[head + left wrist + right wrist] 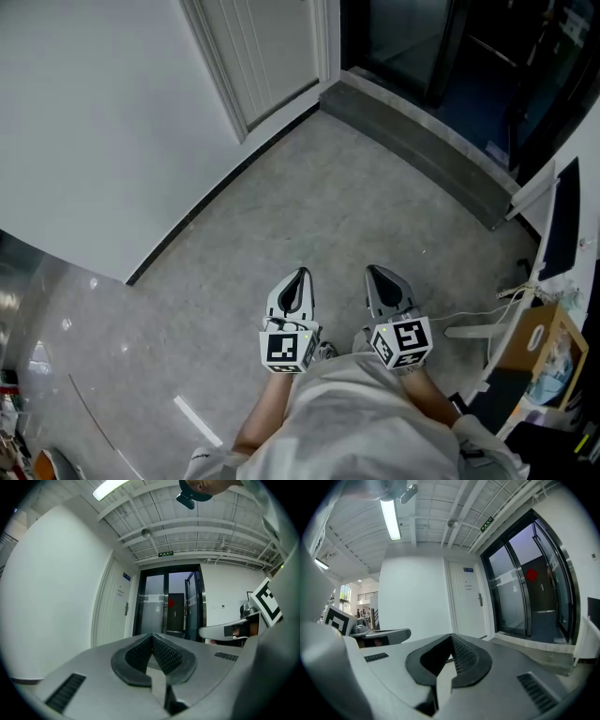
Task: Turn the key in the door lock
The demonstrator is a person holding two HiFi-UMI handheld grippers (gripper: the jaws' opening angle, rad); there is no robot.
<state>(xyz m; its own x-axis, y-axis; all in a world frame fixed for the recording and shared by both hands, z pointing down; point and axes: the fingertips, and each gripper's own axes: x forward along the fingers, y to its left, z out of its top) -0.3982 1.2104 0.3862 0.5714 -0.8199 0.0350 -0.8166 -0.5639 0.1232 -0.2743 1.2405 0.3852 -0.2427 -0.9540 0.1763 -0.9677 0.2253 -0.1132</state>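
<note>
The white door (267, 52) stands shut at the top of the head view, several steps ahead of me. Its small handle and lock (126, 609) show in the left gripper view, and the same handle (480, 600) shows in the right gripper view; it is too far away to make out a key. Both grippers are held close to my body over the grey floor. The left gripper (300, 276) is shut with nothing between its pads. The right gripper (377, 272) is also shut and empty. Both point level toward the door.
A dark glass double door (441, 47) with a raised grey threshold (422, 150) lies to the right of the white door. A white wall (103, 122) runs along the left. At the right are a white desk (553, 206), a cardboard box (548, 352) and loose cables (506, 300).
</note>
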